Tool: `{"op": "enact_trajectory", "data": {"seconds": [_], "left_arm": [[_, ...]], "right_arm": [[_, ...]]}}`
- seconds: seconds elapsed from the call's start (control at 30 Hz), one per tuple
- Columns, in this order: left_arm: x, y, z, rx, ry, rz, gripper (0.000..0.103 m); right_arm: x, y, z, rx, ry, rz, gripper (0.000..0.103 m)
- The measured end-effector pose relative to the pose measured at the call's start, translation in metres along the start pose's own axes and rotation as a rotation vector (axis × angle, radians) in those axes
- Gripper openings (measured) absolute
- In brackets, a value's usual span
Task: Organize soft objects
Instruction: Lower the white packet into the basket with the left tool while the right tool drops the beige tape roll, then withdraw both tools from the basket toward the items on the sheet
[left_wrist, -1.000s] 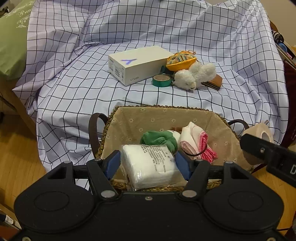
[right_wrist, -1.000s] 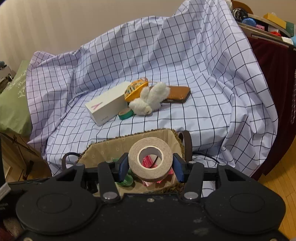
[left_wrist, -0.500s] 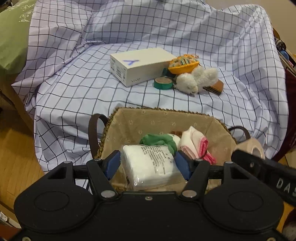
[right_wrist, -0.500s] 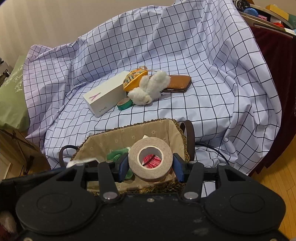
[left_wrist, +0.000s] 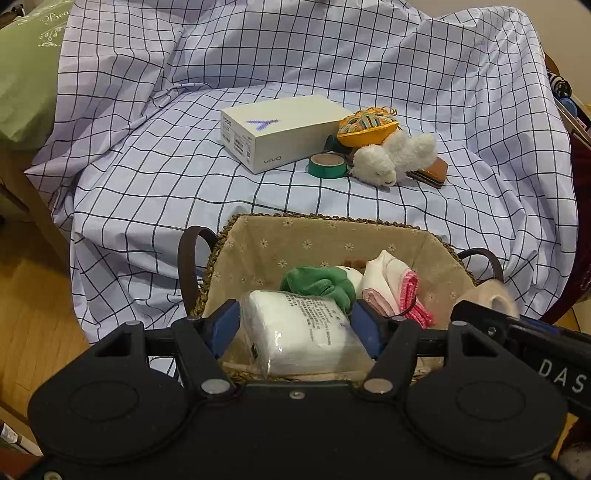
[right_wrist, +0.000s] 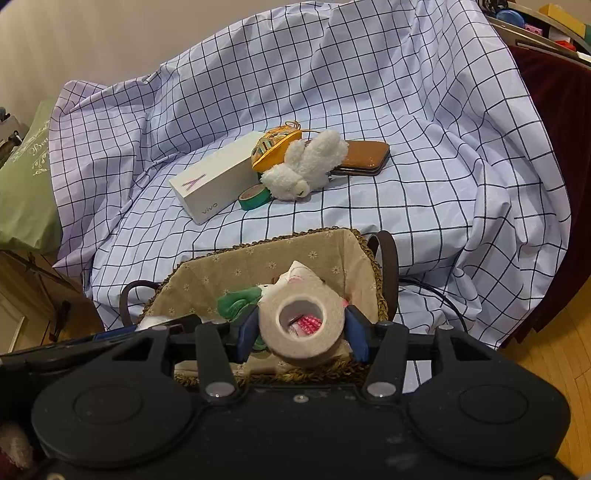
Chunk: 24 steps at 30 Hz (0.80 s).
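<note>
A woven basket (left_wrist: 332, 218) with a beige flowered lining stands at the front edge of a checked sheet. In it lie a green cloth (left_wrist: 317, 282) and a folded white and pink cloth (left_wrist: 395, 284). My left gripper (left_wrist: 295, 321) holds a white plastic-wrapped pack (left_wrist: 299, 328) over the basket's near end; its jaws are opening, the pads still at the pack's sides. My right gripper (right_wrist: 301, 328) is shut on a beige tape roll (right_wrist: 301, 325), tilted over the basket (right_wrist: 266, 242). The roll (left_wrist: 487, 299) also shows at the right of the left wrist view.
Further back on the sheet lie a white box (left_wrist: 277, 129), a green tape roll (left_wrist: 327, 164), a yellow patterned pouch (left_wrist: 367, 127), a white plush toy (left_wrist: 391, 158) and a brown wallet (left_wrist: 430, 171). A green pillow (left_wrist: 22, 74) is at the left, a cluttered shelf (right_wrist: 546, 22) at the right.
The right gripper has dropped closer over the basket and its beige roll now tips forward. The left gripper has stayed put; its pads stand slightly wider around the pack.
</note>
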<state>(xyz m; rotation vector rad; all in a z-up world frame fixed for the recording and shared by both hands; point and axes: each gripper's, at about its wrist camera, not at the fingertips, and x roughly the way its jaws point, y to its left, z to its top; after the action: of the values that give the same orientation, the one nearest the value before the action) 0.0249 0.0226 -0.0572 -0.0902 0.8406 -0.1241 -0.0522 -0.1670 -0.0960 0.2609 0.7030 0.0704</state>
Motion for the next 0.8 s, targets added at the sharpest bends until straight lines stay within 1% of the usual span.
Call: {"op": "enact_trajectory", "data": {"seconds": [0.07,0.4,0.47,0.53,0.8], "left_arm": [[0.0003,0.0007,-0.0004,-0.002,0.002,0.002,0.066],[-0.0015,0.0007,-0.0016,-0.002,0.004,0.005,0.068],[-0.0021,0.0002,-0.0022,0.002,0.006,0.012,0.070],[-0.0033,-0.0002,-0.0031,0.006,0.003,0.018,0.074],[-0.0055,-0.0012,-0.0038,0.018,-0.002,0.030,0.074]], "right_arm": [[-0.0006,0.0009,-0.0002,-0.004,-0.004,0.000,0.051],[-0.0033,-0.0004,0.0000,-0.002,-0.015,-0.005,0.051],[-0.0035,-0.0005,0.0001,-0.001,-0.015,-0.006,0.051],[-0.0037,-0.0008,0.0000,-0.001,-0.015,-0.007,0.051],[-0.0044,-0.0014,-0.0003,0.001,-0.017,-0.011,0.051]]}}
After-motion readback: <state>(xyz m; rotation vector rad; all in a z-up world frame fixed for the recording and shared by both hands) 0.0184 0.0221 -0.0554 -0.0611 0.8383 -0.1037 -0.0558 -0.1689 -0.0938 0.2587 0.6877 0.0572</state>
